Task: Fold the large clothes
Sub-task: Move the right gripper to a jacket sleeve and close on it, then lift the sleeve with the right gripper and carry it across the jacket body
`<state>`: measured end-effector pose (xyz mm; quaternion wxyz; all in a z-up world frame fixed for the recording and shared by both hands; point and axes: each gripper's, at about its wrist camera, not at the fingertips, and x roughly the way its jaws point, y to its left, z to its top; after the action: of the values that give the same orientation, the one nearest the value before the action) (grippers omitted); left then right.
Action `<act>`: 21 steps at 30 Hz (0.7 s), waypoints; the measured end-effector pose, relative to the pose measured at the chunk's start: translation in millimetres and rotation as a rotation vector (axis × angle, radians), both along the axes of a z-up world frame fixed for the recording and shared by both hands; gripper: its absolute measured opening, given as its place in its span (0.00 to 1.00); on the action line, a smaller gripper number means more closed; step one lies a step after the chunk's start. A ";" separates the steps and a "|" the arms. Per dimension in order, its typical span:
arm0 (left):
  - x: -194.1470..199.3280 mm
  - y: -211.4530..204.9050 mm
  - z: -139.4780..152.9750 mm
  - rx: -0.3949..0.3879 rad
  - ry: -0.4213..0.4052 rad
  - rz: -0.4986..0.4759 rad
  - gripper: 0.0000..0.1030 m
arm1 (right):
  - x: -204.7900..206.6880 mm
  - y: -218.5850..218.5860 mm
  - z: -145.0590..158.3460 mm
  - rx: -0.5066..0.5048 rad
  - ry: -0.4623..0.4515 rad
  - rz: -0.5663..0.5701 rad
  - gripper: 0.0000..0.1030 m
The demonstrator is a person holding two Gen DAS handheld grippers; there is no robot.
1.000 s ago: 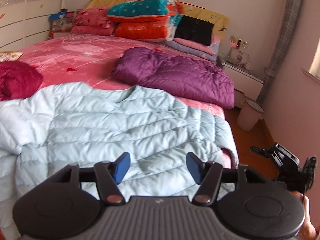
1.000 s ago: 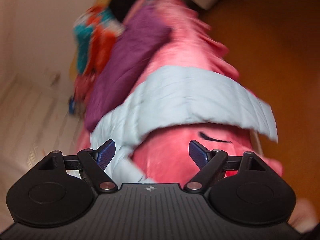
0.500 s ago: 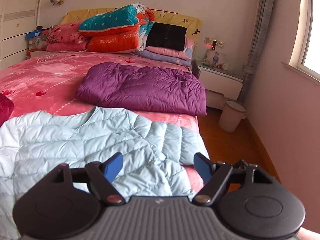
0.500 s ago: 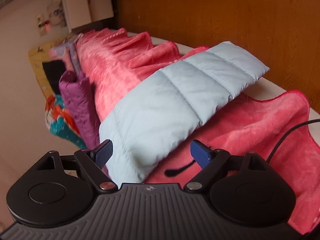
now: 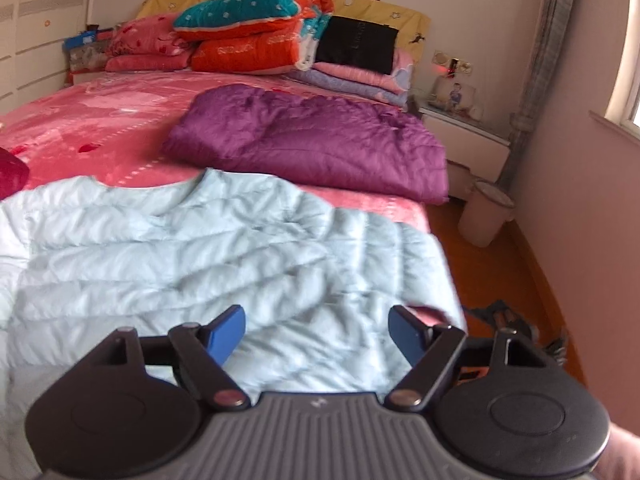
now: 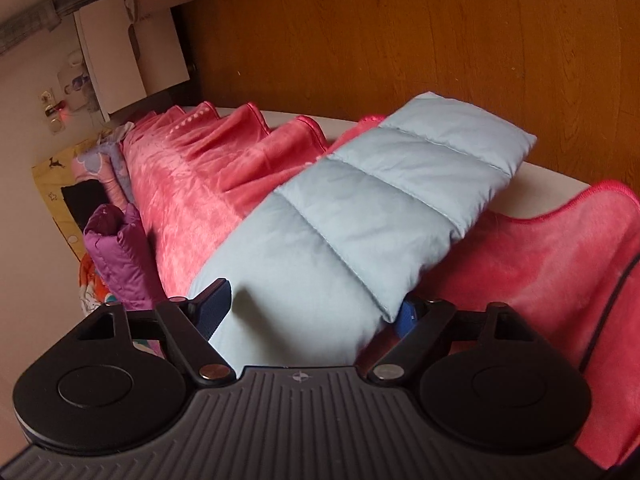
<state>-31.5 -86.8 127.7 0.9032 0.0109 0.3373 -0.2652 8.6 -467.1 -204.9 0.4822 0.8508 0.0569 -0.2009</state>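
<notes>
Pale blue quilted jacket (image 5: 208, 256) spread flat across the near part of the bed (image 5: 100, 136), on the pink blanket (image 6: 192, 184), collar toward the far side. One sleeve (image 6: 360, 216) hanging over the right edge of the bed, above the wooden floor (image 6: 400, 32). Left gripper (image 5: 316, 332) wide, hovering just above the near hem of the jacket, nothing between its blue pads. Right gripper (image 6: 308, 312) rolled on its side, wide but closing, the hanging sleeve lying between its jaws; left pad beside the fabric, right pad half hidden behind the sleeve's edge, firm pressing not visible. Folded purple jacket (image 5: 320, 140) farther up the bed, just beyond the collar. Stack of bright quilts (image 5: 256, 36) at the headboard. White nightstand (image 5: 464, 140) and small bin (image 5: 484, 216) to the far right.
</notes>
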 end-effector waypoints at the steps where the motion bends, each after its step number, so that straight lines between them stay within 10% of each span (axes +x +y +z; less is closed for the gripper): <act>1: 5.1 6.0 -1.8 0.012 -0.010 0.011 0.77 | 1.8 -2.2 0.5 -0.011 0.004 -0.001 0.88; 7: 64.2 57.4 -17.9 0.024 -0.010 0.166 0.79 | 6.7 -16.9 7.6 -0.094 0.007 -0.014 0.58; 21: 209.8 105.1 -81.3 0.023 0.043 0.377 0.83 | 8.0 -51.6 35.6 -0.265 -0.025 -0.034 0.45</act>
<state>178.3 18.2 46.4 0.9293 -0.0480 0.3556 -0.0874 16.7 -518.7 -169.3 0.5875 0.7830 0.0093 -0.2040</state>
